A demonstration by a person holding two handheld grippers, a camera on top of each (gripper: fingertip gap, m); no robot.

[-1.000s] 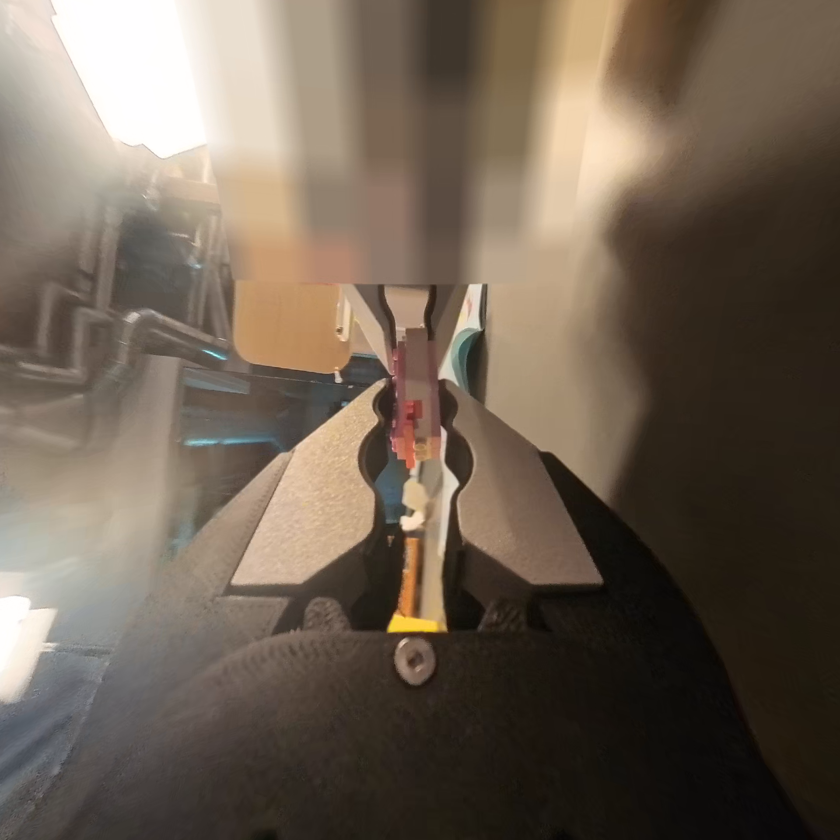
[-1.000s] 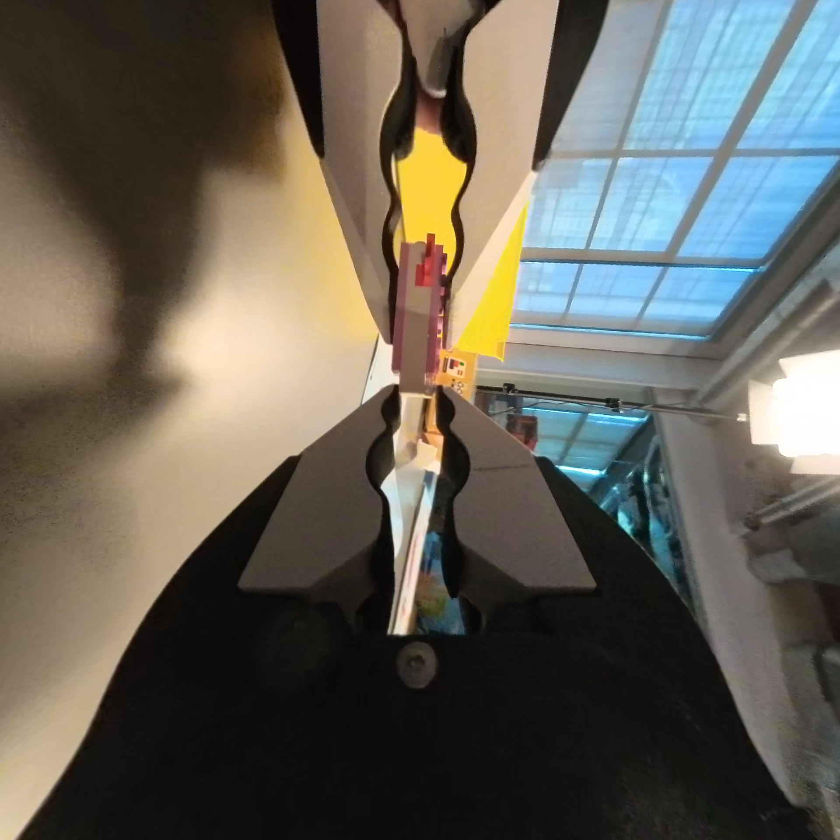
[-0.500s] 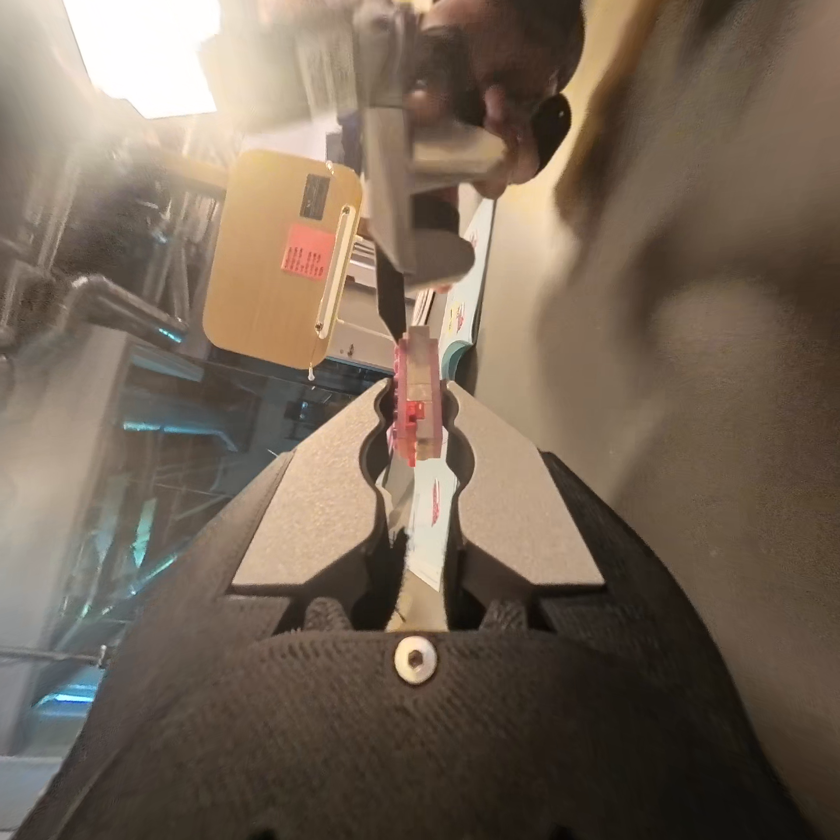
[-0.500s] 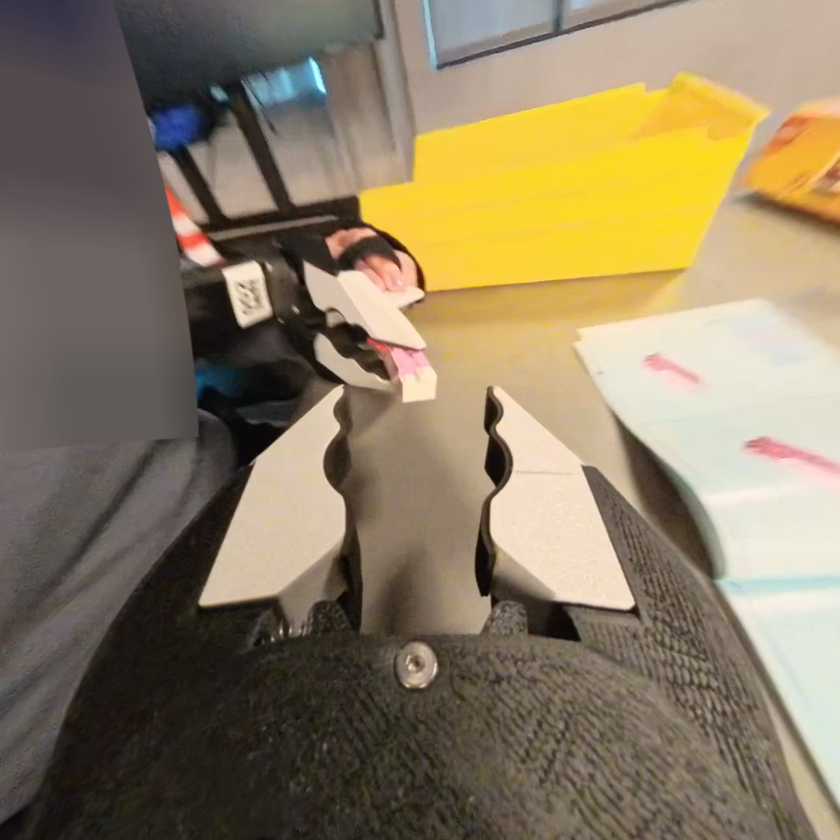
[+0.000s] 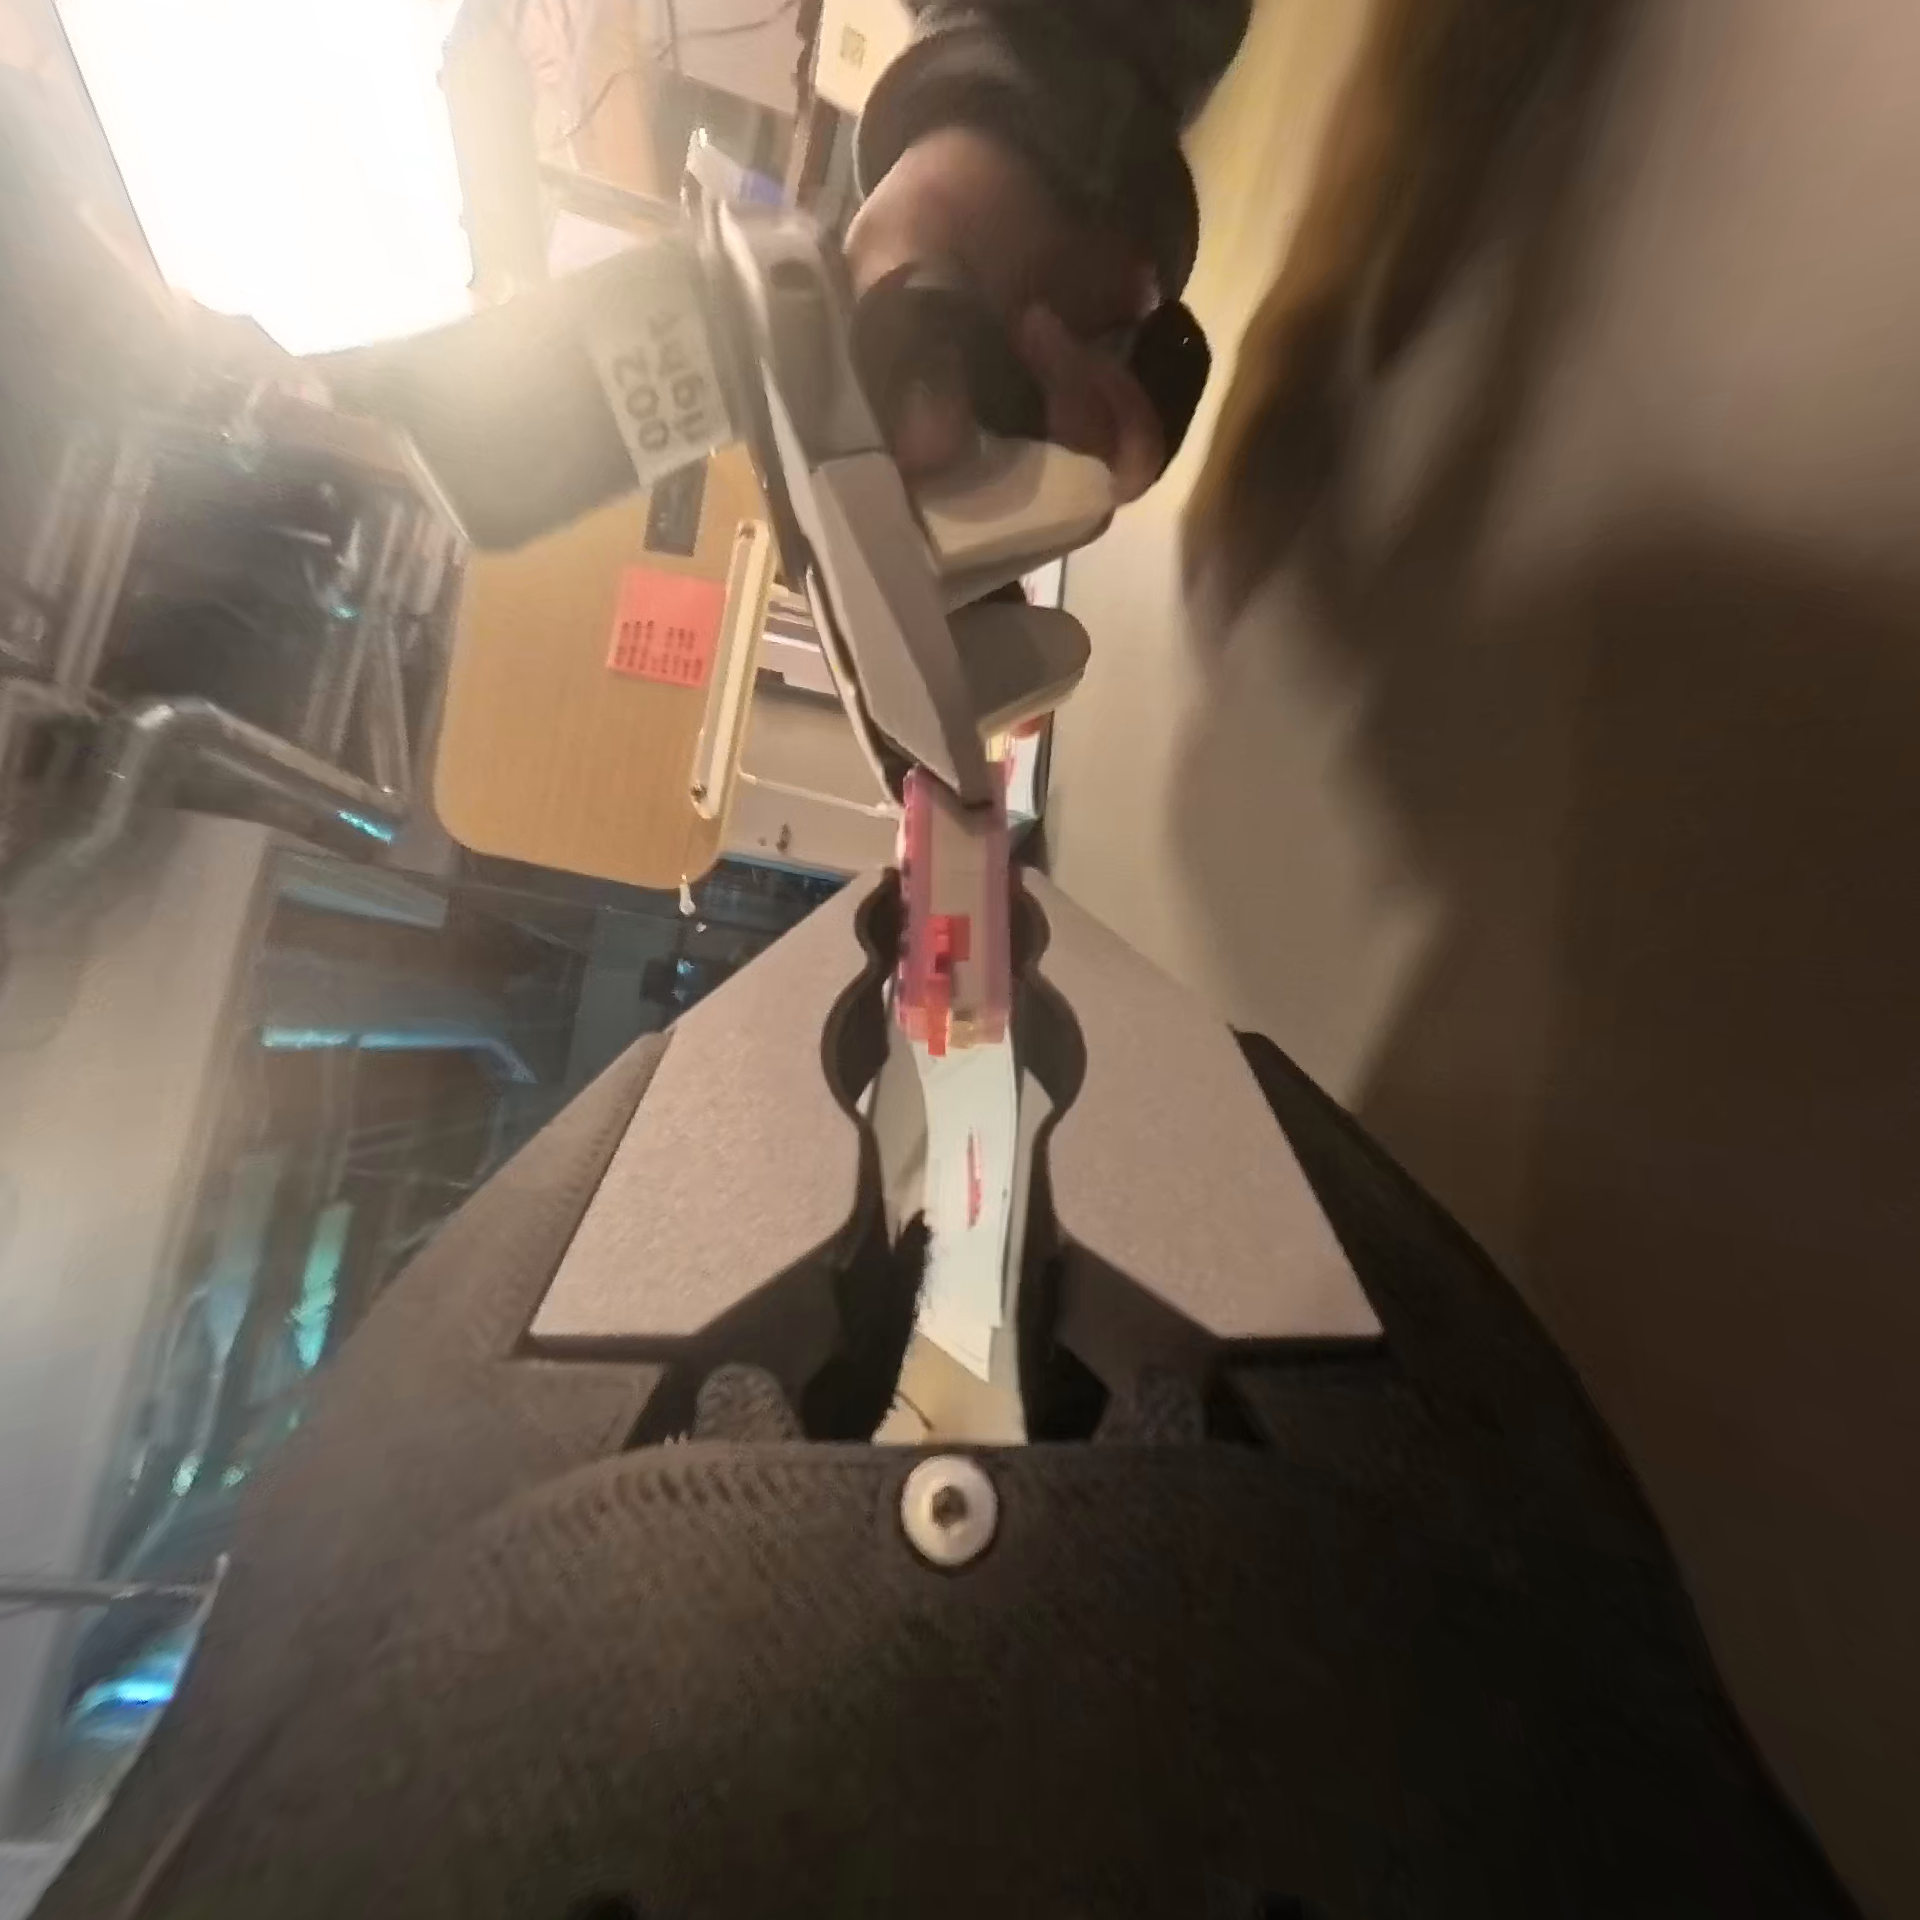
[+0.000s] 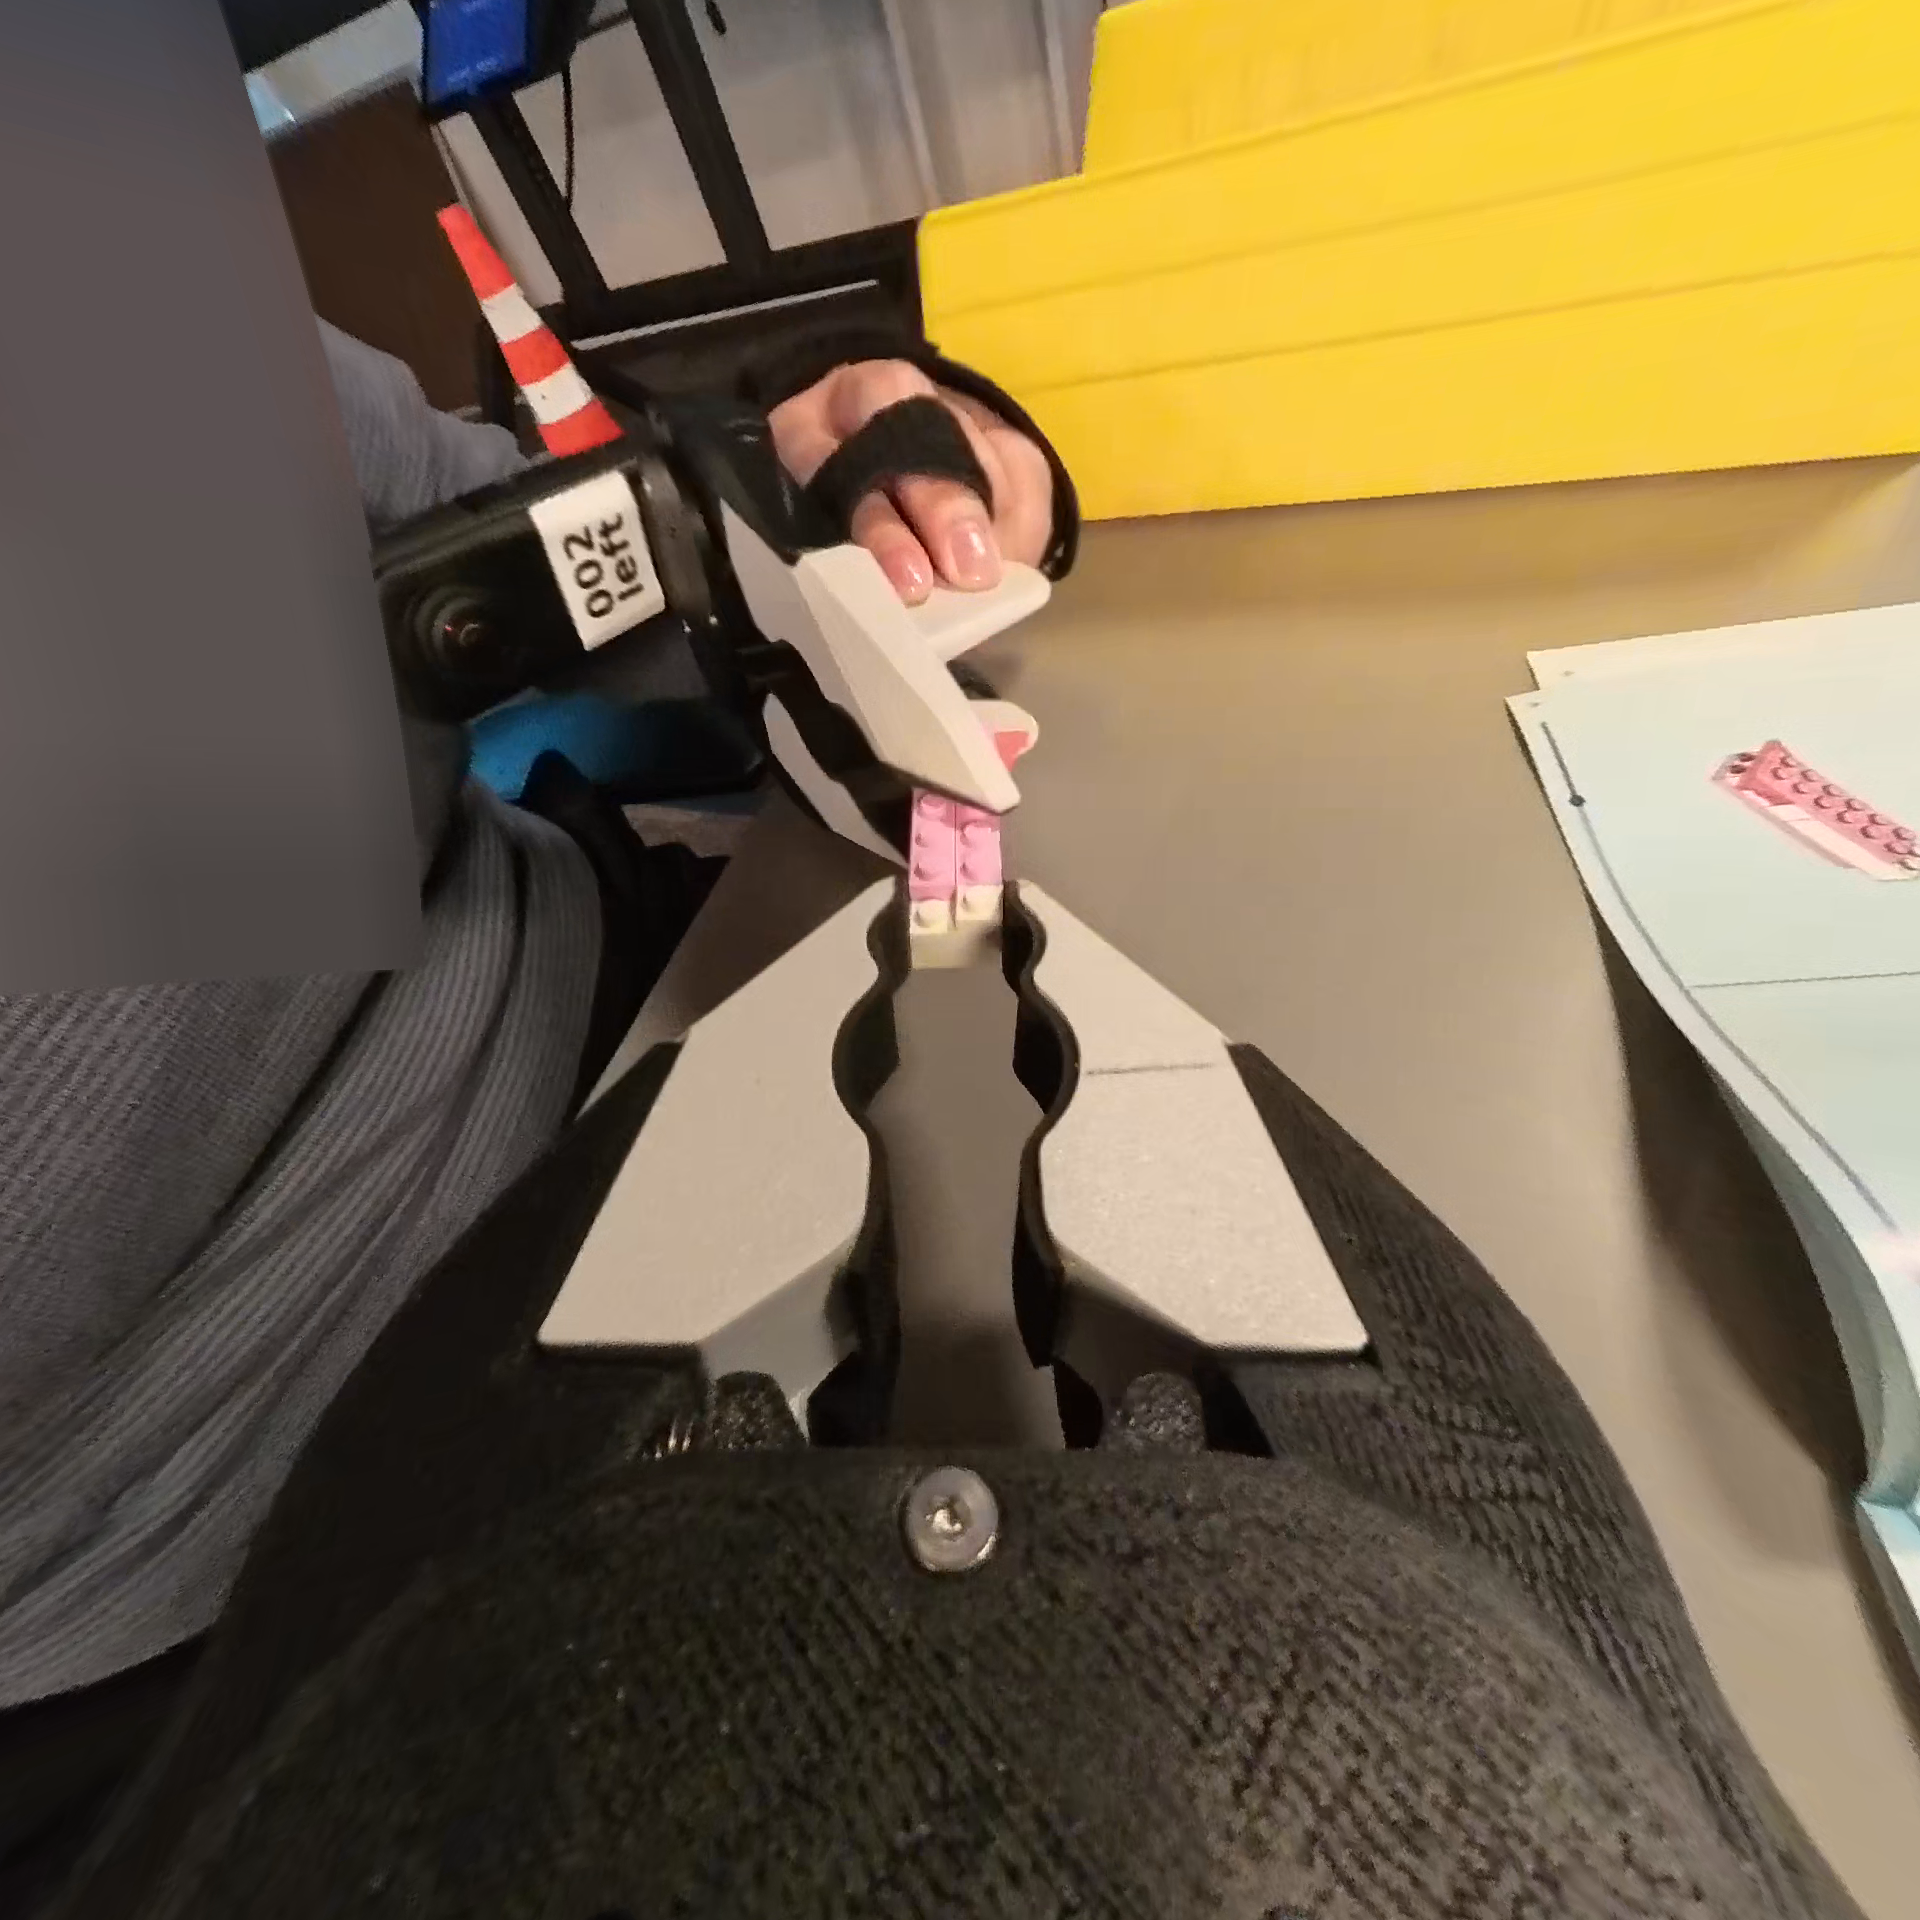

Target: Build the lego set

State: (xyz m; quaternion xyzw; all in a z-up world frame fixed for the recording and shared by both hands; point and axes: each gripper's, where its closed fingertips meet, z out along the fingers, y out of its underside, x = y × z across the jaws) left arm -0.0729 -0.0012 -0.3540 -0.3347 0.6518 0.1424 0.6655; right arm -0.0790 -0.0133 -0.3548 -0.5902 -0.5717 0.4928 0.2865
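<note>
Since half a second ago the right gripper (image 6: 954, 914) has closed, apparently gripping the pink-and-white brick assembly (image 6: 954, 883) whose far end the left gripper (image 5: 951, 914) clamps.

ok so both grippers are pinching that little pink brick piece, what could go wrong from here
1. The right gripper grips only the white end of the pink brick assembly; it might slip free.
2. Both grippers clamp one small stack; twisting could split the bricks.
3. It hangs above the table; dropped pieces may scatter.

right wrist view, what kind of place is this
Probably a workshop or lab bench for toy-brick building: a grey table, a yellow bin, an instruction sheet, and an orange-and-white cone behind.
</note>
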